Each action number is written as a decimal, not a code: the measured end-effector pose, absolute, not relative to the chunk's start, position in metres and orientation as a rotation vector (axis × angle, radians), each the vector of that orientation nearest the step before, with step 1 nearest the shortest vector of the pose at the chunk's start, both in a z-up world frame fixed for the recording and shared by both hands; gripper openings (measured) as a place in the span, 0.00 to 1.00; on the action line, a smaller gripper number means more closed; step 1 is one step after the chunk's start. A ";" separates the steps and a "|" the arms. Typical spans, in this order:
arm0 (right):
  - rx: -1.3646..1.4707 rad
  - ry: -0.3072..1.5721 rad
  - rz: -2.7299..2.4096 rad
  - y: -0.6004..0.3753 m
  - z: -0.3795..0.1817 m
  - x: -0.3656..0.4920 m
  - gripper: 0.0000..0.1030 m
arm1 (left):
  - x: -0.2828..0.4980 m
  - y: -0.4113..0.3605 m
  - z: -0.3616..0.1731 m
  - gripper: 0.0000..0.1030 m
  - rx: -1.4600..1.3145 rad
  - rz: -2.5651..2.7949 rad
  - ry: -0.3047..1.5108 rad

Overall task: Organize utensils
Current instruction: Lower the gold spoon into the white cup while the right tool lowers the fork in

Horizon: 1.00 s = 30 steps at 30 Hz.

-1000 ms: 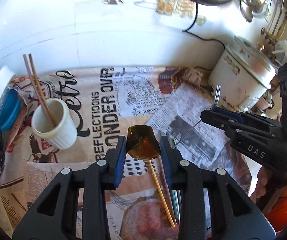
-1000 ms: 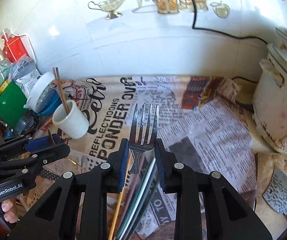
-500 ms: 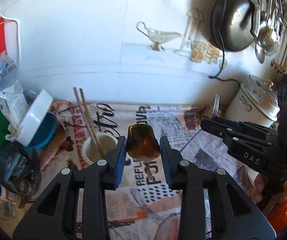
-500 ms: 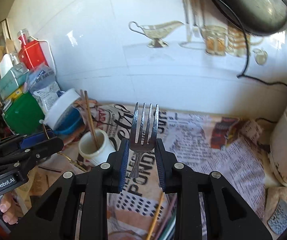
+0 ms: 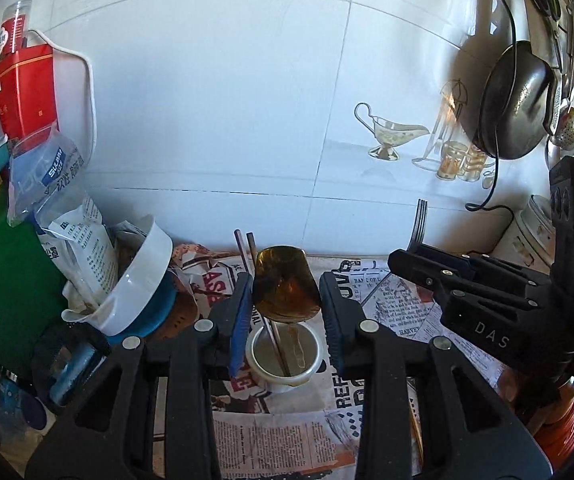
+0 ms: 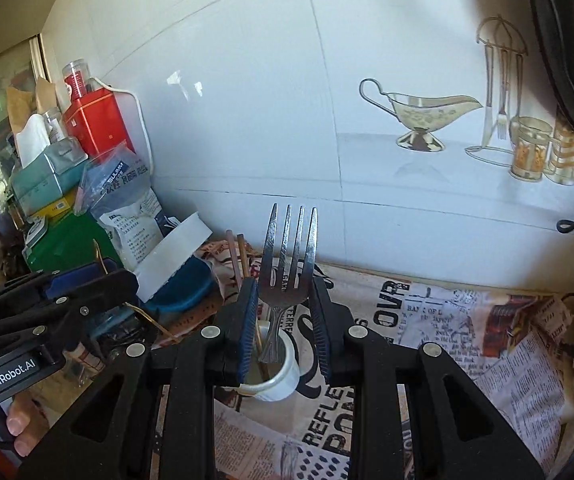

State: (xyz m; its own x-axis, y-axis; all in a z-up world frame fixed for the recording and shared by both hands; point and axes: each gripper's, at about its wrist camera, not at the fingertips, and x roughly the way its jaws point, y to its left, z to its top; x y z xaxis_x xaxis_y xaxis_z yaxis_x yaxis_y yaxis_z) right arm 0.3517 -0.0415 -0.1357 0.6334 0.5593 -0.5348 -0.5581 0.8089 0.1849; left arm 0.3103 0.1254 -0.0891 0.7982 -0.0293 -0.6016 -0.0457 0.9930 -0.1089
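Bright daylight, strong fisheye bending

Daylight is washing over the white tiled wall (image 5: 215,112), leaving a small glare patch on it in the right wrist view. Tile lines are bowing and the corners are darkening to black in both views. The hanging pan (image 5: 515,116) is casting a soft shadow on the wall; focus is staying sharp.
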 end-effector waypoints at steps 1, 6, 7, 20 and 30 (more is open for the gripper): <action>-0.001 0.616 0.641 -0.037 -0.137 0.353 0.23 | 0.314 0.128 -0.091 0.32 -0.119 0.011 0.649; -0.017 0.661 0.637 -0.018 -0.154 0.363 0.23 | 0.329 0.140 -0.109 0.32 -0.118 0.016 0.676; -0.020 0.676 0.635 -0.016 -0.159 0.365 0.23 | 0.333 0.142 -0.114 0.32 -0.120 0.015 0.686; -0.092 0.853 0.598 0.010 -0.219 0.394 0.23 | 0.369 0.165 -0.184 0.32 -0.171 0.012 0.844; -0.110 0.915 0.615 0.018 -0.233 0.402 0.23 | 0.381 0.170 -0.194 0.32 -0.211 0.012 0.889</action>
